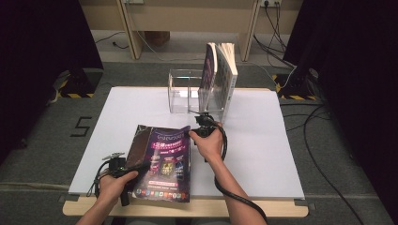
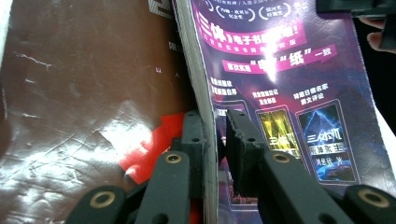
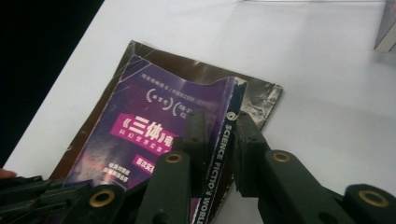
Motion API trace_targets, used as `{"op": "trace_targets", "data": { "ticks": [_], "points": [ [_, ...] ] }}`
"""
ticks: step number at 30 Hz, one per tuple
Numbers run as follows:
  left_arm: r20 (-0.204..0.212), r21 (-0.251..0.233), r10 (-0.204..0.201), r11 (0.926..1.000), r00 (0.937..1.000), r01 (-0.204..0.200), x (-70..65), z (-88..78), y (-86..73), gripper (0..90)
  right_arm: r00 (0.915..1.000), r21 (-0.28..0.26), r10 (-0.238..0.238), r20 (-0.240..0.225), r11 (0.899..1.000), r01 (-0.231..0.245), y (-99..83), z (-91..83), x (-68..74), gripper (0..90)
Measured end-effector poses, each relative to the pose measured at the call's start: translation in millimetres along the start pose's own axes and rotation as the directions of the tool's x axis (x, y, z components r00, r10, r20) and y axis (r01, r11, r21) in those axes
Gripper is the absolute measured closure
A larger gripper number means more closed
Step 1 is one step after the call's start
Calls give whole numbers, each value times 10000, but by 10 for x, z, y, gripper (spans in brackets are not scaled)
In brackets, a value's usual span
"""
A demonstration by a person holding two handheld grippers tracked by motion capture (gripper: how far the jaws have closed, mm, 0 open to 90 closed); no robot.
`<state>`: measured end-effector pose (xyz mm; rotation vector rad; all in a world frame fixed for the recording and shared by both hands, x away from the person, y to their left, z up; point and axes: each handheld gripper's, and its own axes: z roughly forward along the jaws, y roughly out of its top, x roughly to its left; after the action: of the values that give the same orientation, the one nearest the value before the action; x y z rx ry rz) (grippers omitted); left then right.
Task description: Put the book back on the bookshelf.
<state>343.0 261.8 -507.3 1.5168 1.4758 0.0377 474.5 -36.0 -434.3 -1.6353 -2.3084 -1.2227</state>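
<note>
**Two grippers clamped on one purple magazine**

In the high view both hands cover their grippers, so the jaws are hard to make out there, and the near edge of the magazine (image 1: 164, 161) partly overhangs the white board (image 1: 263, 140). A dark brown cover (image 1: 139, 145) lies under the magazine's left side; how much of it is hidden I cannot tell.

The left gripper (image 2: 215, 135) has its jaws nearly closed on the magazine's page edge (one jaw on the brown side, one on the purple). The right gripper (image 3: 219, 135) has narrowed its jaws onto the spine edge at the far right corner, and that corner is lifted and curled.

The magazine lies at the near middle of the board, between the two hands, its long axis running from the person toward the clear rack (image 1: 187, 91) of upright books (image 1: 220, 75) beyond.
</note>
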Motion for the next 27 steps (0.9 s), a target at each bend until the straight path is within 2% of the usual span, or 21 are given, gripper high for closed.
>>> {"op": "trace_targets", "data": {
  "ticks": [4,10,15,16,23,27],
  "points": [
    [144,59,-74,10000,9999,73,1,-1,4,747,9994,-113,131,-308,9998,-135,11,-70,2,801],
    [202,-26,-74,10000,9998,74,-17,3,0,681,9990,-406,206,-396,9989,-222,24,-166,26,817],
    [-417,-457,431,9979,9982,-450,-26,-29,24,601,9982,-922,246,-554,9953,-296,71,-296,51,840],
    [-477,-482,454,9977,9978,-477,-24,-35,29,594,9994,-1027,113,-341,9946,-147,82,-327,55,842],
    [-781,-454,872,9948,9931,-909,-30,-35,33,561,9996,-1458,-229,170,9890,251,153,-504,72,845],
    [-866,-477,896,9944,9922,-939,-31,-41,40,552,9985,-1653,-349,414,9854,413,173,-570,78,845]
  ]
}}
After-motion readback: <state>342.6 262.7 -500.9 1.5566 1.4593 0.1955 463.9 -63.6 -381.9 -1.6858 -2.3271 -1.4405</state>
